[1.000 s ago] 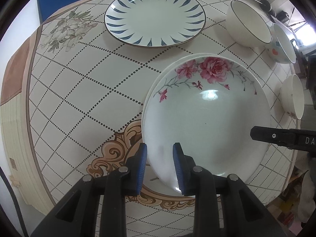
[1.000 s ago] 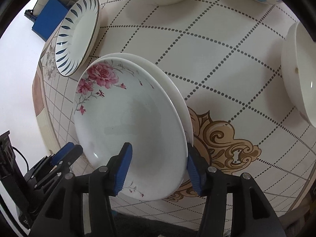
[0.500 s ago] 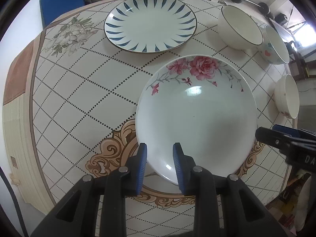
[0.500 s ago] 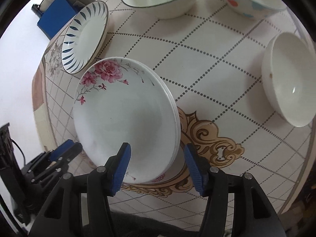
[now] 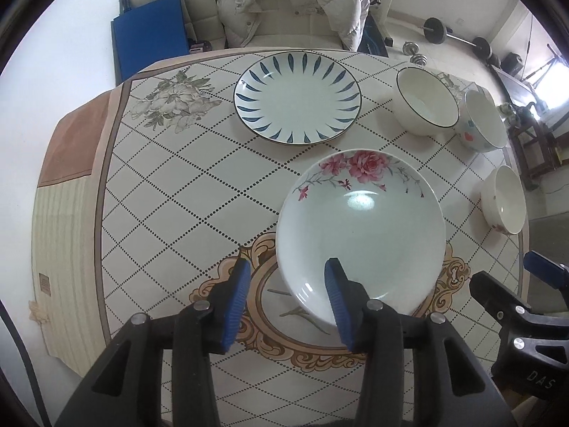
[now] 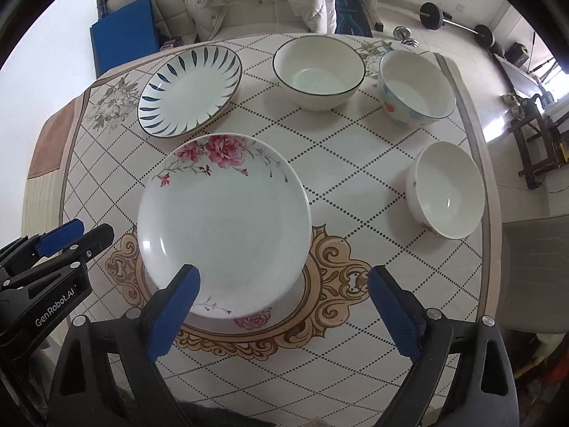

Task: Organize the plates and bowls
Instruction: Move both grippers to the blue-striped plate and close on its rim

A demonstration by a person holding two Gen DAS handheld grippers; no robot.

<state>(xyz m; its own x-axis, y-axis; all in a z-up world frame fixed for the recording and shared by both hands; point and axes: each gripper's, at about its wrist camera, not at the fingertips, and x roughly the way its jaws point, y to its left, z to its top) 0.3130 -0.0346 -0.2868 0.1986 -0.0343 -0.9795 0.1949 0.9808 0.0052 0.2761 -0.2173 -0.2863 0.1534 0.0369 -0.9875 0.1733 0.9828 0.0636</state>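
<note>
Now both tongs, left (image 5: 288,297) and right (image 6: 286,315), are wide open above the rose plate (image 6: 222,224) on the desk (image 5: 177,185).

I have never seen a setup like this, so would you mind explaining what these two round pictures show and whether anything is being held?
There is no robot here: a person holds one hand-held gripper in each hand, each with a fisheye camera looking along its blue-padded fingers. One picture comes from the left hand-held gripper, the other from the right hand-held gripper. Both are open and hold nothing. On the patterned table sits a rose-patterned plate stacked on another one whose rim peeks out beneath, a blue-striped plate, and three bowls: a dark-rimmed bowl, a dotted bowl and a small white bowl.
</note>
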